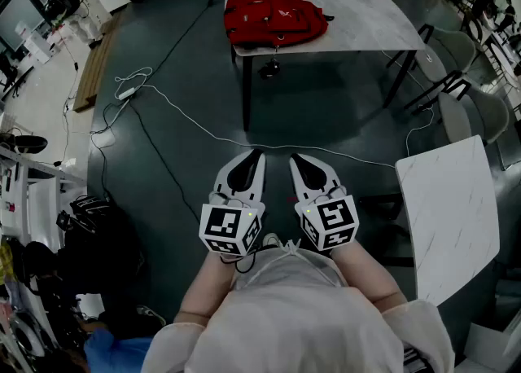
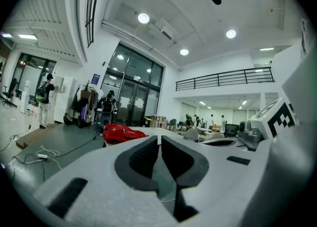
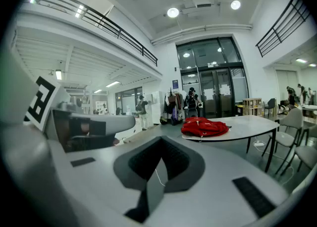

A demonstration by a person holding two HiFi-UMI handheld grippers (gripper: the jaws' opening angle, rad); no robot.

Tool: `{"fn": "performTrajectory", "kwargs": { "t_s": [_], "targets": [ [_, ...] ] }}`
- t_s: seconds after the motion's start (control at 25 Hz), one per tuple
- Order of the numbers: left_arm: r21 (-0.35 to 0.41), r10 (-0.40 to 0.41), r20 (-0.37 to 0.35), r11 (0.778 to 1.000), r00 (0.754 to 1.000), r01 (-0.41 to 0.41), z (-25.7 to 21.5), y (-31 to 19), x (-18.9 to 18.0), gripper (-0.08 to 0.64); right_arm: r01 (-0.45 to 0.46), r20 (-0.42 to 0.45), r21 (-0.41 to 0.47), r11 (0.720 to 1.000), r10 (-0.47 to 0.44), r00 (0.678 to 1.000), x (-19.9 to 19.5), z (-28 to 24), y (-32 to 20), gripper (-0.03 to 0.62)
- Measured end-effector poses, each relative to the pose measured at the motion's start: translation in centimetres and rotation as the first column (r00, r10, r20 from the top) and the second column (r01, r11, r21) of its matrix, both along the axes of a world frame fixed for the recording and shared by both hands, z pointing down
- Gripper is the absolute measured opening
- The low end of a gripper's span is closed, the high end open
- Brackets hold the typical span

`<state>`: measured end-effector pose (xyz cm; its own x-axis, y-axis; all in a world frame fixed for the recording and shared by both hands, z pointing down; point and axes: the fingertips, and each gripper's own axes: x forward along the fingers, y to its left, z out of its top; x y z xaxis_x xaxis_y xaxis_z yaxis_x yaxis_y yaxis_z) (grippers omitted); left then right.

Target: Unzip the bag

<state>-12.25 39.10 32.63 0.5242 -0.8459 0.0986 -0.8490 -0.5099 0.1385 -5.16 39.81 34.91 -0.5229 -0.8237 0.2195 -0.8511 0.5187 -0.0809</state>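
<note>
The red bag is laid on the table; well apart from it, the left gripper and right gripper are held clenched, empty.

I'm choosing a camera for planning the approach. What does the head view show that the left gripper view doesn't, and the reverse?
Head view only: the person's pale shirt and forearms. Left gripper view only: glass doors, ceiling lights, a balcony railing. Both: the red bag lying on the table, and the shut, empty left claw.
</note>
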Motion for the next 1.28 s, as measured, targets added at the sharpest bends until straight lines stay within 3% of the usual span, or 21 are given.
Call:
{"fn": "performTrajectory", "kwargs": {
  "t_s": [0.28,0.48,0.84,1.0,1.28],
  "targets": [
    [-0.008,0.004,0.001,1.0,1.0,-0.004,0.4,-0.4,-0.6,0.038,0.009,0.018,-0.01,1.0,-0.009,1.0,-0.9,0.4,-0.2,0.028],
    [-0.019,0.018,0.013,1.0,1.0,-0.018,0.9,-0.5,-1.2,0.035,-0.048,0.042,-0.06,0.997,0.05,0.998,-0.8,1.3,-0.8,0.028],
    [-0.081,-0.015,-0.04,0.997,0.999,0.011,3.0,-1.9,-2.5,0.032,-0.045,0.055,-0.11,0.993,0.052,0.997,-1.1,2.5,-2.3,0.029],
    [-0.126,0.009,-0.064,0.992,0.998,-0.018,4.0,-4.0,-0.9,0.032,-0.06,0.053,-0.122,0.991,0.067,0.996,0.6,3.0,-4.9,0.029],
    [-0.143,-0.014,-0.029,0.99,0.999,0.01,5.1,-11.6,0.5,0.032,-0.025,0.103,-0.163,0.986,0.042,0.994,2.2,4.4,-13.0,0.029]
  ]
}}
